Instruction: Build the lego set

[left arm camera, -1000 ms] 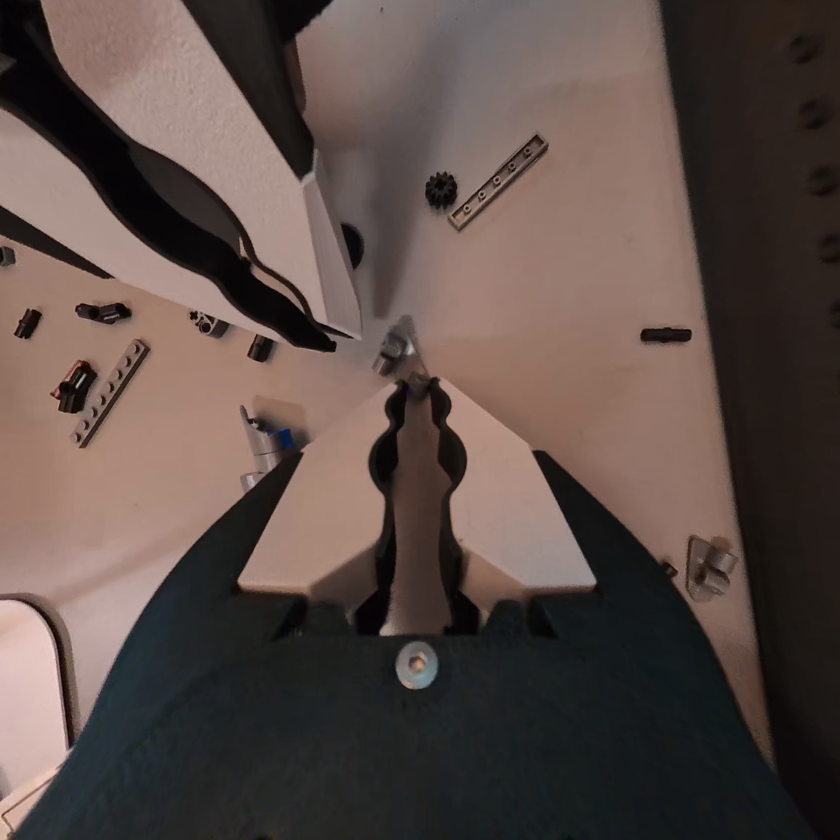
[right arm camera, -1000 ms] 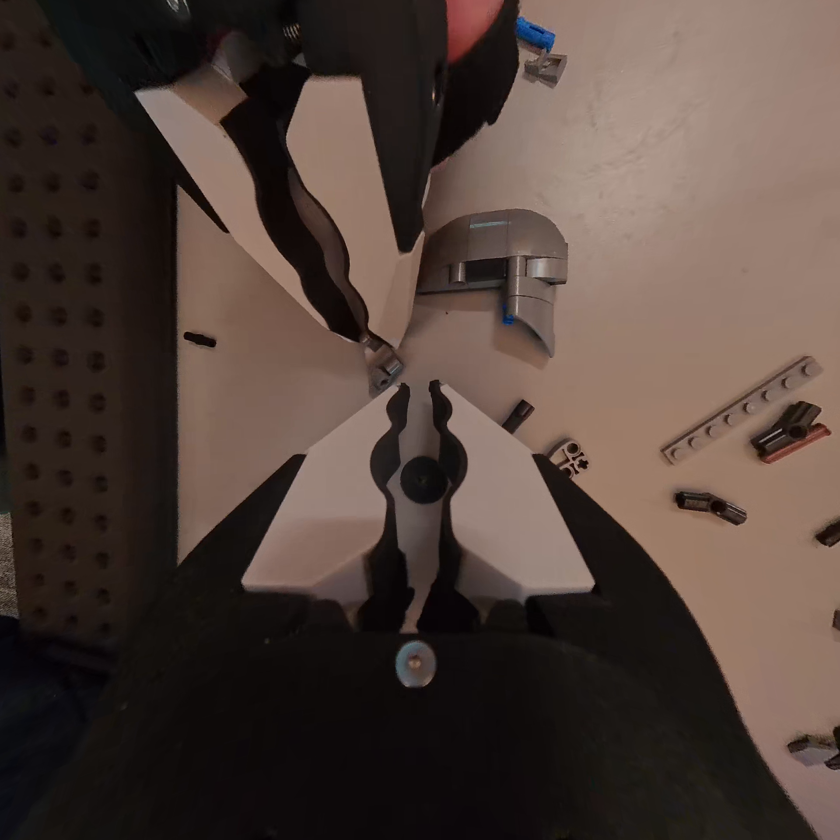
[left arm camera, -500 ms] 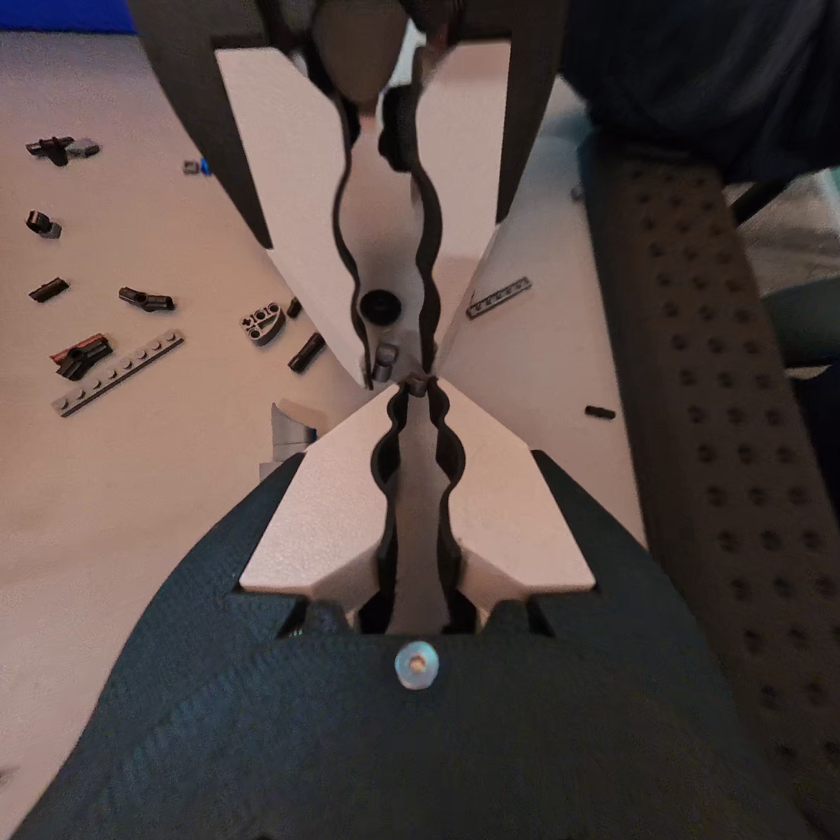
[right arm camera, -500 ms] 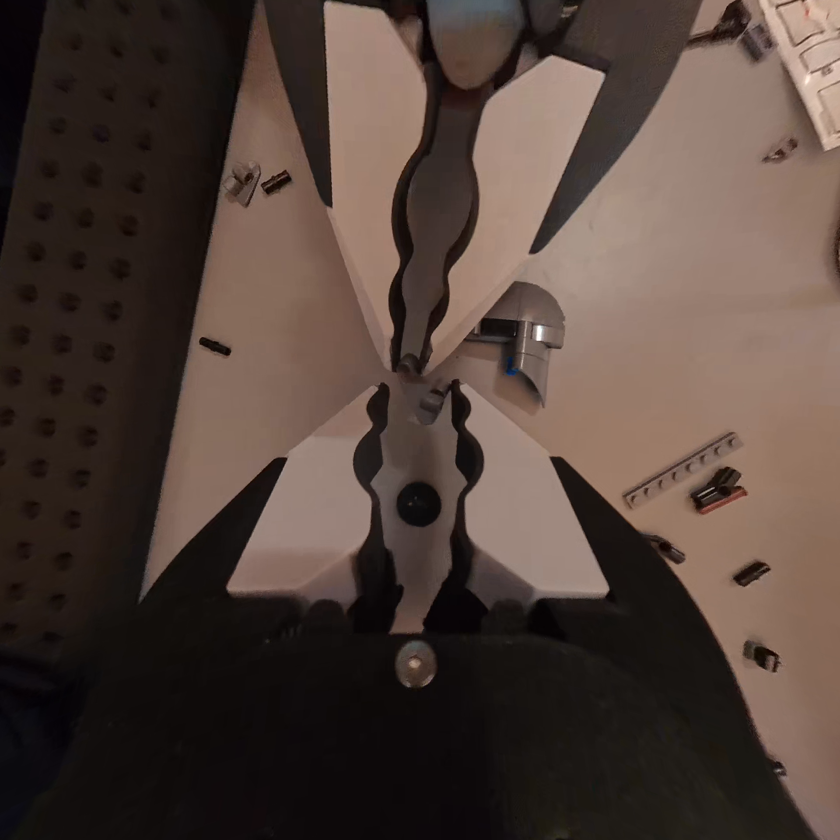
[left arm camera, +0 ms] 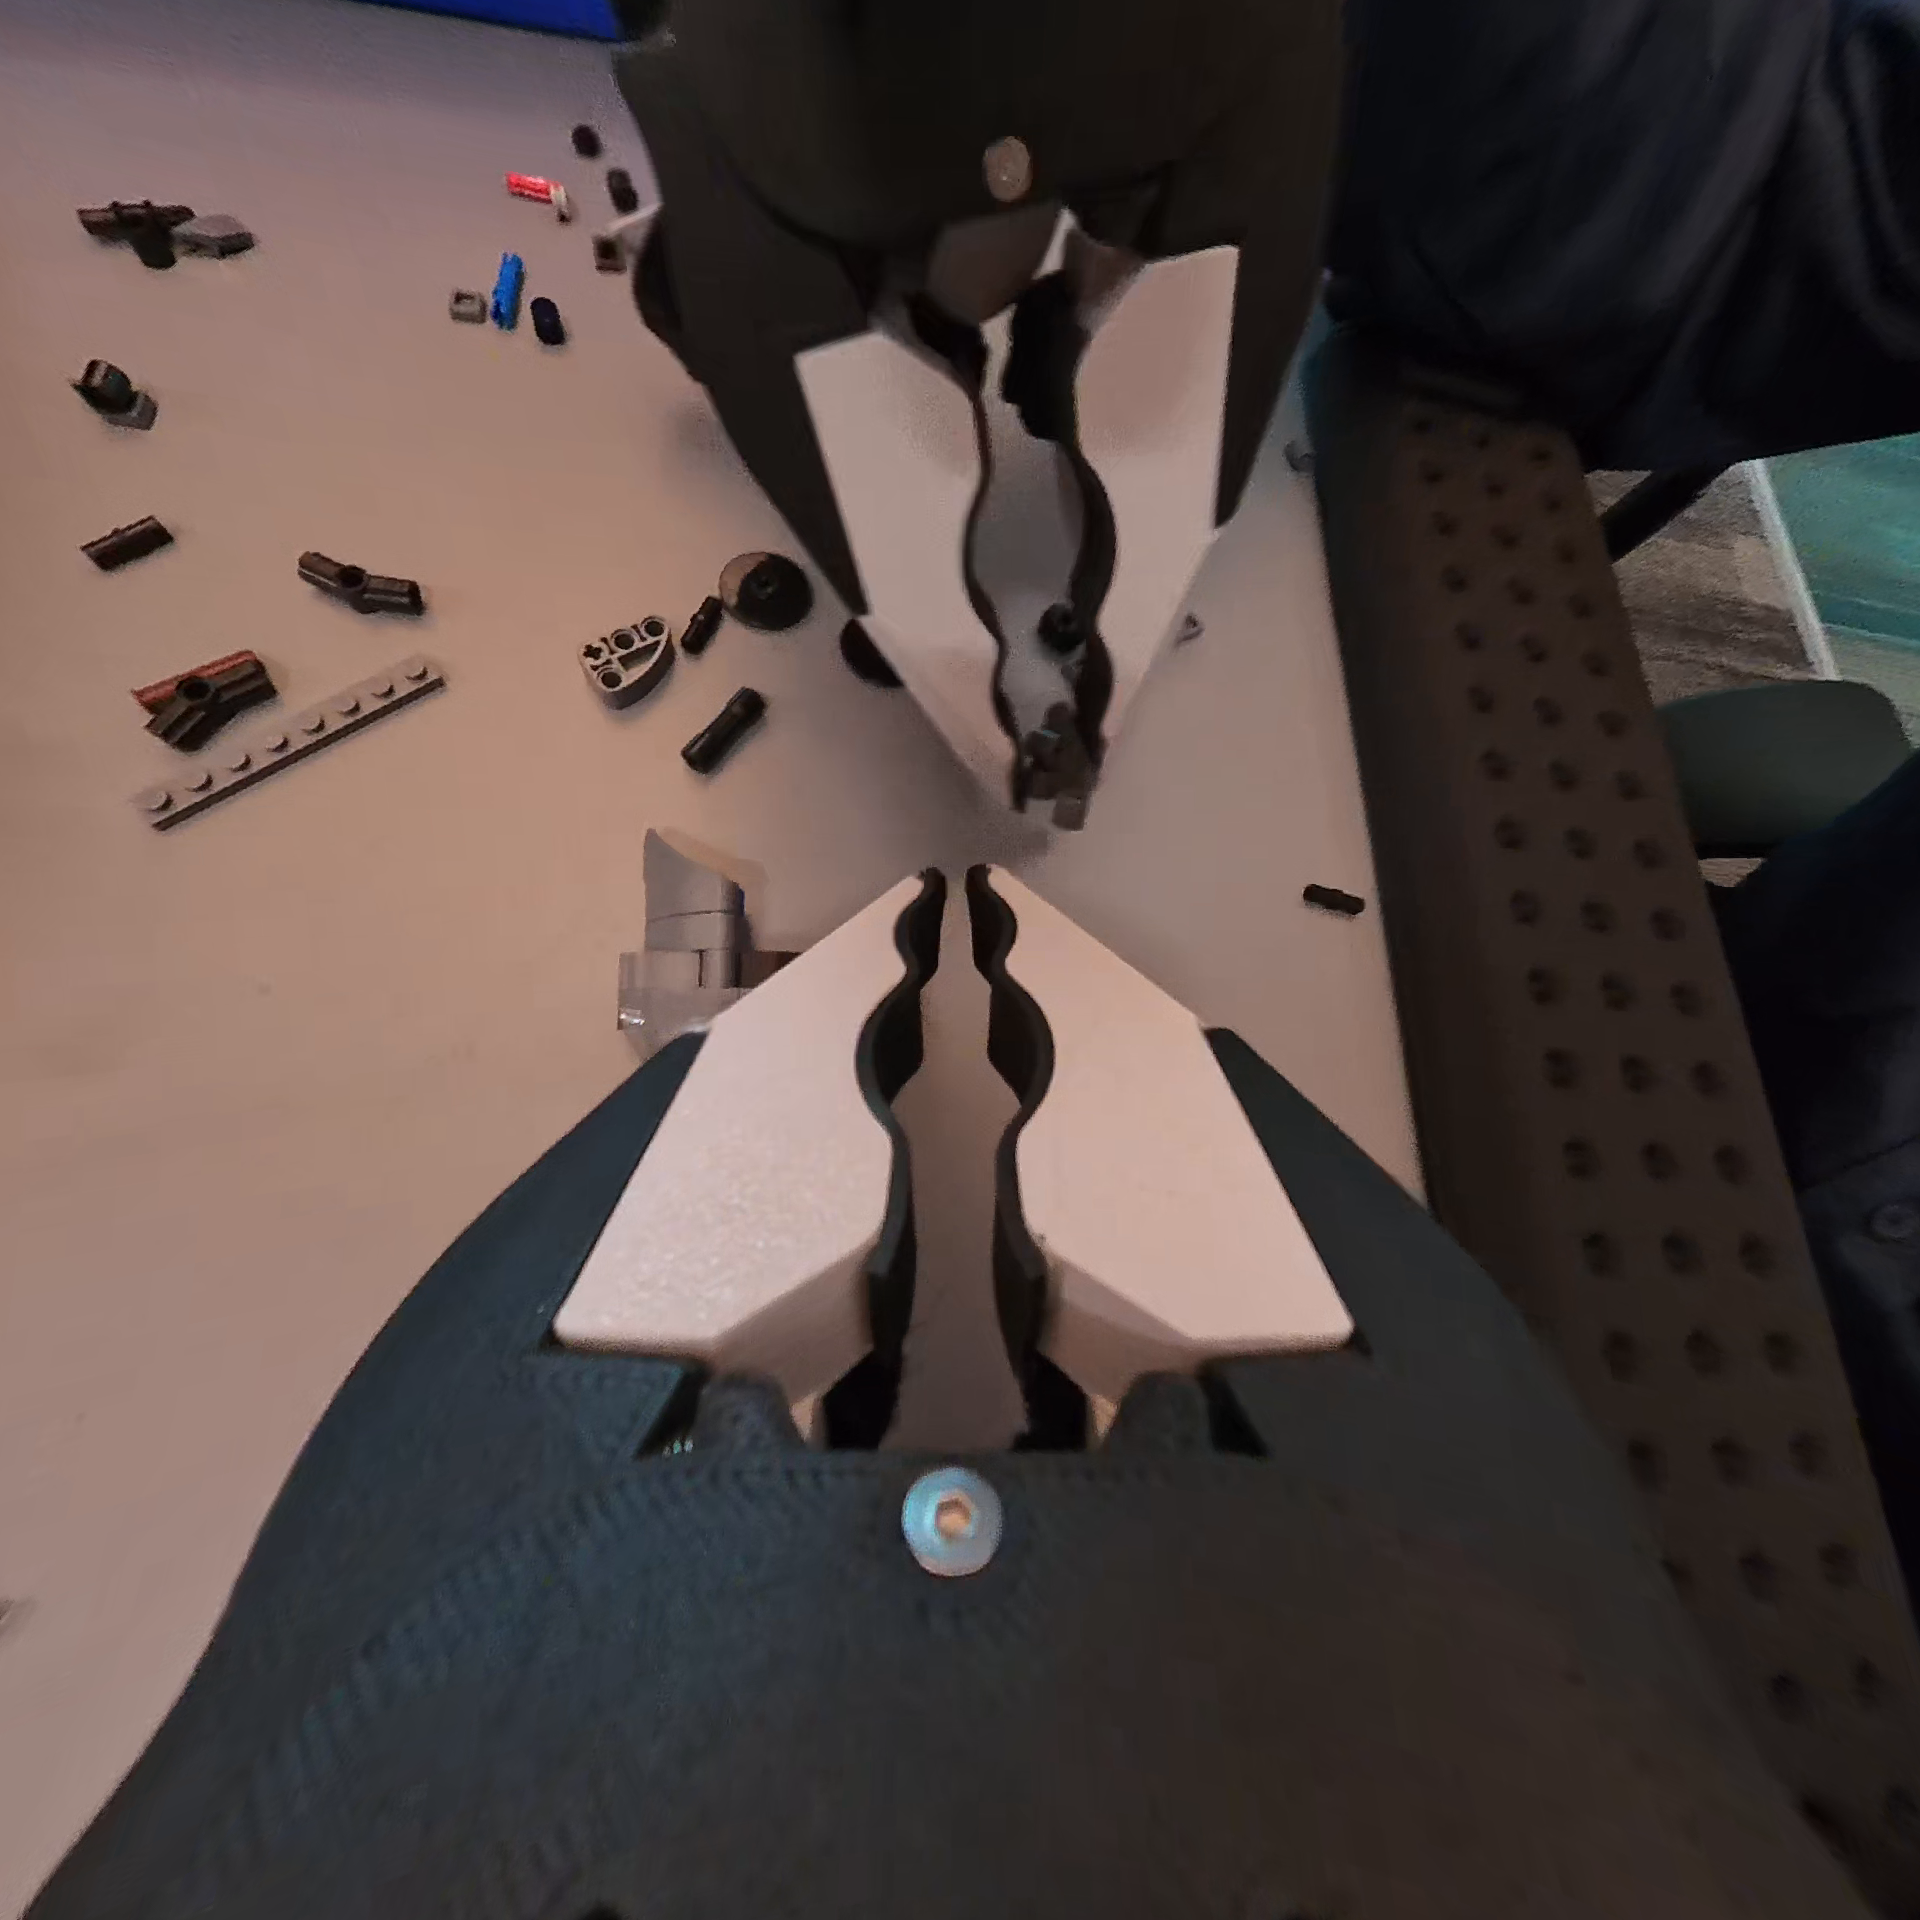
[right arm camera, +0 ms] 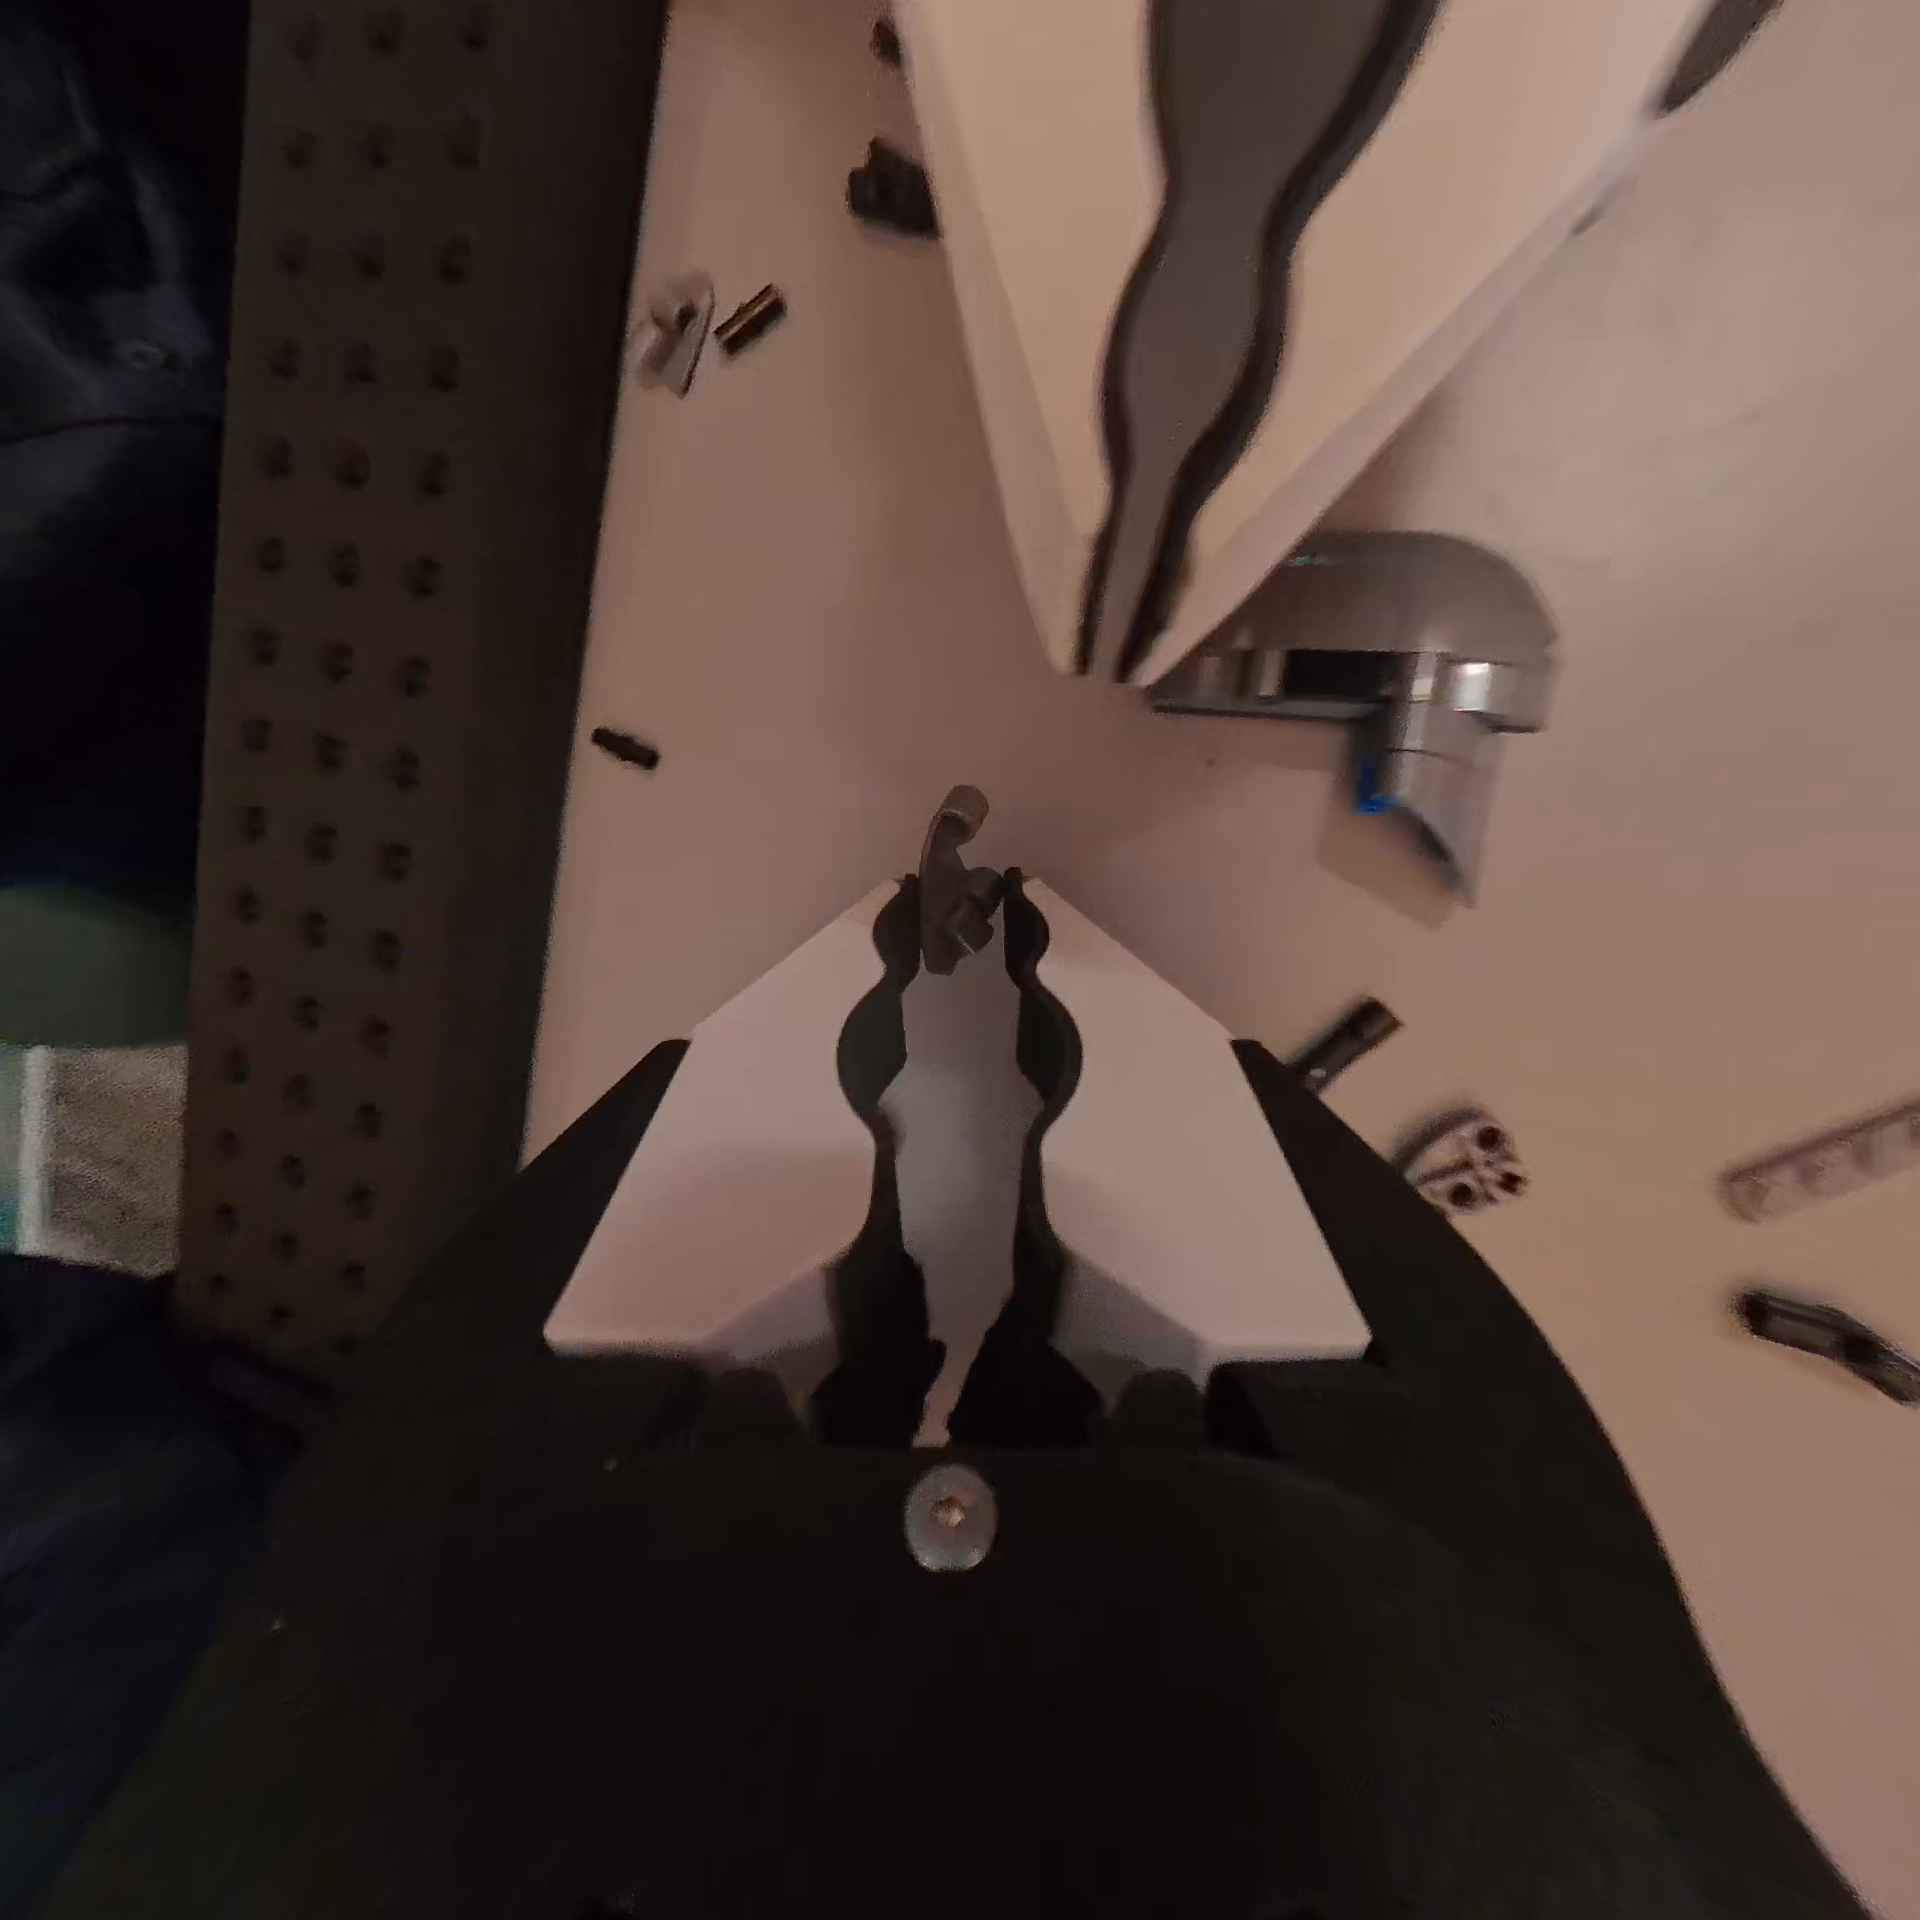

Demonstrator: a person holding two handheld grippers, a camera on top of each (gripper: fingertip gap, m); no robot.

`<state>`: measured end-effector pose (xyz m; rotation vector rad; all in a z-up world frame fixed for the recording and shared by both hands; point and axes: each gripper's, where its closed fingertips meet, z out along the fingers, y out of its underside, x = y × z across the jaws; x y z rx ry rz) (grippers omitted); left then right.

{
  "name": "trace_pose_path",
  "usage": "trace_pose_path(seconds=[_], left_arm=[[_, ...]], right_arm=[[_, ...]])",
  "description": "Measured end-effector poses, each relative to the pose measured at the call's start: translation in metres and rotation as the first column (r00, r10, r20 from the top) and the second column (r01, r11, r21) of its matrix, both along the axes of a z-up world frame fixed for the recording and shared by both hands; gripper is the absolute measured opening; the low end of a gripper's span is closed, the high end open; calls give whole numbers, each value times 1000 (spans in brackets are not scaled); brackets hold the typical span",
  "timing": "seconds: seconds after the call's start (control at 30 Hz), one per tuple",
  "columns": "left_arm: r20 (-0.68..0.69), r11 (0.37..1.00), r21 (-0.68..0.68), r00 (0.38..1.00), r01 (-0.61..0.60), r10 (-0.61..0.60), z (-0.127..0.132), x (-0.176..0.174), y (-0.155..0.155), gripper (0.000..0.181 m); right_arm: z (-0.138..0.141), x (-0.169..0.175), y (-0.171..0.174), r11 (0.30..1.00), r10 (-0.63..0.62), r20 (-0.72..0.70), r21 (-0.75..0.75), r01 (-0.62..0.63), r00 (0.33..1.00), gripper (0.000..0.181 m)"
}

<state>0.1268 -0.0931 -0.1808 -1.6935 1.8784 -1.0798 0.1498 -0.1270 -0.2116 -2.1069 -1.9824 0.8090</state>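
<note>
Your right gripper (right arm camera: 956,883) clamps a small grey lego piece (right arm camera: 951,894) between its wavy black-edged fingertips, above the smooth pale table (right arm camera: 790,623). Your left gripper (left arm camera: 956,878) holds nothing, its jaws a narrow slit apart. A curved grey lego assembly (right arm camera: 1423,665) lies beside it; a studded grey plate (left arm camera: 291,732) lies well apart.
</note>
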Motion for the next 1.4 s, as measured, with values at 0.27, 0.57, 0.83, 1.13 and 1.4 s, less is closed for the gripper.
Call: trace_pose_path(seconds=[0.27, 0.57, 0.83, 1.13, 1.4], left_arm=[[-73, 1000, -1, 997, 12, -12, -16, -3, -2, 4], [-56, 985, 112, 990, 134, -128, -16, 3, -23, 21], [-141, 841, 494, 975, 221, -173, -29, 11, -23, 24], [-199, 813, 518, 962, 267, -189, -41, 12, -27, 6], [-233, 873, 400, 952, 279, -198, -47, 3, -32, 6]], right_arm=[[-12, -3, -15, 992, 19, 49, -123, -13, 999, 13], [-12, -4, -9, 991, -20, 51, -130, 26, 998, 13], [-9, -4, -9, 982, -36, 14, -187, 38, 999, 7], [-8, -5, -8, 979, -49, 8, -200, 49, 999, 7], [-4, -3, 1, 983, -80, -2, -163, 78, 997, 17]])
